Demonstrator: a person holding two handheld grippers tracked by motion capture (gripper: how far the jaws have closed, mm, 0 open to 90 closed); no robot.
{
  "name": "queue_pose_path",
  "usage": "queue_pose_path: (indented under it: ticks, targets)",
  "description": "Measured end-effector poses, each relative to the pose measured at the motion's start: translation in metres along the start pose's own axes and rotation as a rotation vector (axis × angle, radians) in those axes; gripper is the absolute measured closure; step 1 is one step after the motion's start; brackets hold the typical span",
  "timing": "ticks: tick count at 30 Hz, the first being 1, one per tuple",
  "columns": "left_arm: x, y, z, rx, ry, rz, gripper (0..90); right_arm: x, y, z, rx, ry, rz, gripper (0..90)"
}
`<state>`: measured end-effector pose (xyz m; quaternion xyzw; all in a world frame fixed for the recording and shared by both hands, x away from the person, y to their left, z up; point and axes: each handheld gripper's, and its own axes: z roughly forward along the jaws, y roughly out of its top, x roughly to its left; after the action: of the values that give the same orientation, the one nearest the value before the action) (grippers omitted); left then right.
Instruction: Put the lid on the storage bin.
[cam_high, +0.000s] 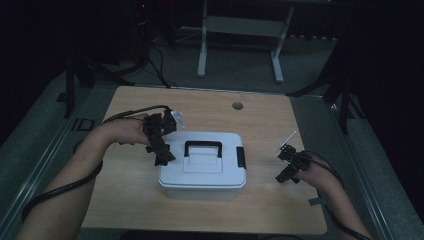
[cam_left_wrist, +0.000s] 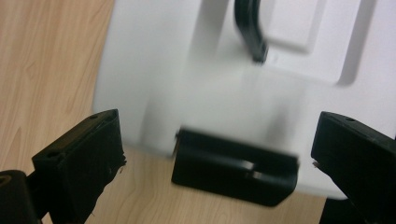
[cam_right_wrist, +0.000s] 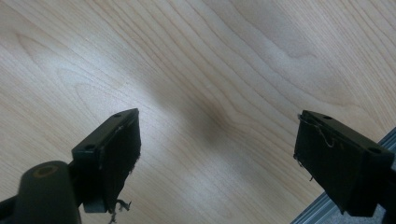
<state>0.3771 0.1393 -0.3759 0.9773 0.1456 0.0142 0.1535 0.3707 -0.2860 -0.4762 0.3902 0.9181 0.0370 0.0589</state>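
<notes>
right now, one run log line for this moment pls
left tool: open, at left latch of white box | right tool: open, over bare table | lid handle: flat

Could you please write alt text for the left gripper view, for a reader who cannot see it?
A white storage box with a black carry handle sits on a wooden table, its black side latch blurred in the foreground. The left gripper stands open, its two black jaws either side of that latch without touching it.
</notes>
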Motion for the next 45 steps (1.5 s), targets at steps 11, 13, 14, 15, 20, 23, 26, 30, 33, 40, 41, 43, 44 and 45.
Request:
queue_pose_path:
  ticks: [11,13,14,15,20,23,26,30,33,40,41,43,44,45]
  targets:
    - [-0.004,-0.049,-0.005,-0.003,0.024,-0.057,1.2,-0.002,-0.003,-0.001,0.001,-0.001,0.006,14.2]
    - [-0.006,-0.056,-0.005,-0.012,0.037,-0.051,1.2,-0.002,-0.003,-0.001,0.001,-0.001,0.012,14.2]
    - [-0.008,-0.06,-0.006,-0.019,0.042,-0.055,1.2,-0.002,-0.003,-0.001,-0.001,0.0,0.013,14.1]
    - [-0.008,-0.064,-0.007,-0.03,0.037,-0.063,1.2,-0.002,-0.003,-0.001,-0.003,-0.001,0.008,14.2]
    - [-0.012,-0.084,-0.008,-0.056,0.044,-0.085,1.2,-0.001,-0.002,-0.002,-0.004,-0.003,0.011,14.2]
    - [-0.012,-0.095,-0.004,-0.044,0.038,-0.105,1.2,-0.001,-0.001,-0.002,-0.003,-0.006,0.007,14.2]
    - [-0.013,-0.105,-0.002,-0.039,0.04,-0.115,1.2,-0.001,0.0,-0.003,-0.007,-0.007,0.005,14.2]
    - [-0.015,-0.116,0.002,-0.058,0.022,-0.13,1.2,-0.001,0.0,-0.002,-0.007,-0.005,0.005,14.2]
    - [-0.015,-0.123,0.006,-0.055,0.025,-0.138,1.2,-0.001,0.0,-0.001,-0.003,-0.006,0.006,14.2]
    - [-0.018,-0.135,0.016,-0.05,0.042,-0.13,1.2,-0.001,-0.001,-0.002,-0.003,-0.005,0.008,14.2]
    - [-0.019,-0.14,0.02,-0.059,0.037,-0.138,1.2,-0.001,-0.001,-0.002,-0.003,-0.005,0.008,14.2]
    - [-0.02,-0.145,0.024,-0.067,0.035,-0.136,1.2,-0.001,-0.002,-0.002,-0.006,-0.005,0.008,14.2]
    - [-0.02,-0.147,0.027,-0.073,0.034,-0.14,1.3,-0.001,-0.002,-0.001,-0.005,-0.002,0.009,14.2]
    - [-0.021,-0.15,0.029,-0.08,0.035,-0.14,1.2,-0.001,-0.002,-0.001,-0.003,-0.004,0.008,14.2]
